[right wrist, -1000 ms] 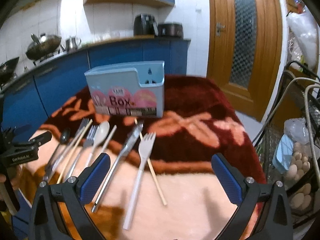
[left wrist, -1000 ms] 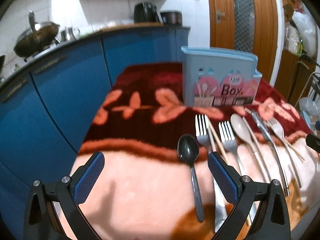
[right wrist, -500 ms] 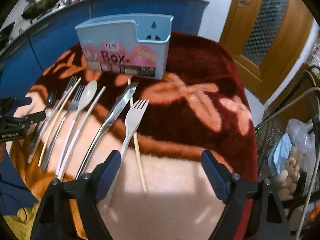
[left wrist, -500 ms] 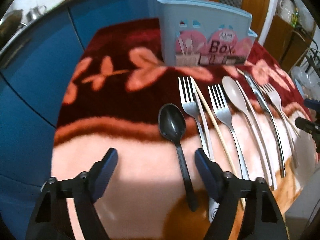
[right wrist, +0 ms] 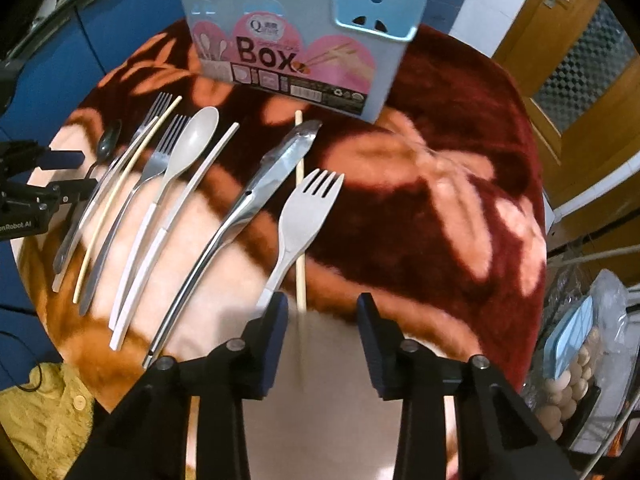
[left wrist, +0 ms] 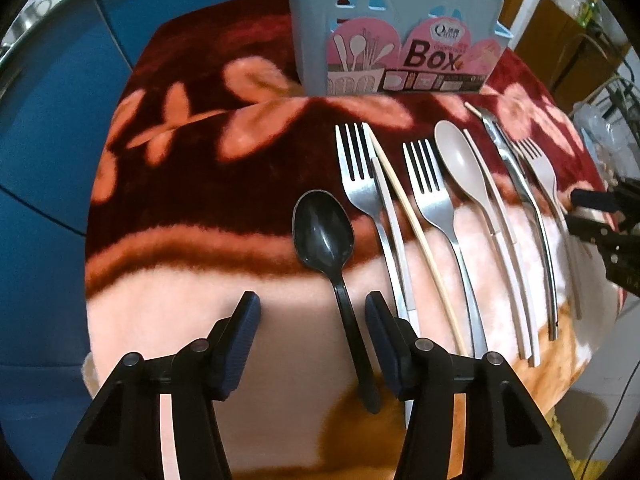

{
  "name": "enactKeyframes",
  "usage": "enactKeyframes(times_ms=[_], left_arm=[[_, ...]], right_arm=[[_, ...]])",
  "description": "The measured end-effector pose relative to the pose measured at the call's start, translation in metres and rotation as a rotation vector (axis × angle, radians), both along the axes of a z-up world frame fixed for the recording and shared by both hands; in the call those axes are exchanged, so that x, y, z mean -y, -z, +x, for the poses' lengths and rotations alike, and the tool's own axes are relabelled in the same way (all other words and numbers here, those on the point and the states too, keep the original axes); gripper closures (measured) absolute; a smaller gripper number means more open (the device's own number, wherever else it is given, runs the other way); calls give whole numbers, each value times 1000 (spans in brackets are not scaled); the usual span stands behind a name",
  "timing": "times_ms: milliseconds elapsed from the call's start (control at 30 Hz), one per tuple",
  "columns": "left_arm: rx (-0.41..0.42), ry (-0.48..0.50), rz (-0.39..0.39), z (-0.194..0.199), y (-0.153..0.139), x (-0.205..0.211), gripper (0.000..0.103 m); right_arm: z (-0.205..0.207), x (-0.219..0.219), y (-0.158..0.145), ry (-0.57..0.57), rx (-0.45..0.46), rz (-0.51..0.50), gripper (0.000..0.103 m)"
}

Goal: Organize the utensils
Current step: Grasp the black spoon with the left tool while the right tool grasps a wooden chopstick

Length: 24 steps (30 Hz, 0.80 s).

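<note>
Glossy black plastic spoon (left wrist: pixel 323 227), plush blanket (left wrist: pixel 192 208)

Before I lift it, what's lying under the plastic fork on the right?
A wooden chopstick runs beneath the plastic fork, showing beyond its tines and beside its handle; the middle stretch is covered. Below both lies the blanket.

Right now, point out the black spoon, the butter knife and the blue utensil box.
black spoon (left wrist: pixel 323 231), left wrist view, on its bowl.
butter knife (right wrist: pixel 276 172), right wrist view, on its blade.
blue utensil box (right wrist: pixel 376 12), right wrist view, on its bare plastic wall above the label.
</note>
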<state>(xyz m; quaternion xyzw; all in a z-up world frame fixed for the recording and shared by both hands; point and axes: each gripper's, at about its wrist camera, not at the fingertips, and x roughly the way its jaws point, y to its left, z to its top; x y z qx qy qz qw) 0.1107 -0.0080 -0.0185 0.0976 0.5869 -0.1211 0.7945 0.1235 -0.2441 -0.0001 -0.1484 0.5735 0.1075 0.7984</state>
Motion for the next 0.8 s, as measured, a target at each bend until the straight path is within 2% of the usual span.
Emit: enactKeyframes(times_ms=[67,133,200,233,267,333,600,800], left_arm=[[-16,10,9,4,0,2,47],[-27,14,10,13,-1,8,50],[-32,22,3,18,-2,14,60],[-29,27,0,18,-3,15,71],[-32,33,-11,18,-4,18,82],[-35,38,-24,15,-5,25,90],[-55,55,-14,15,-2,34,89],[-91,74,3,29,2,35,87]], right_arm=[[4,-3,2,-3,-4,-5,70],[9,-6,6,-3,-12,0,81],[11,-6,6,4,-23,30,88],[11,-6,5,11,-25,38,94],[11,-5,4,21,-27,45,95],[10,-2,3,39,-40,57,96],[-3,12,-2,68,-113,67,96],[14,5,2,76,-122,50,96]])
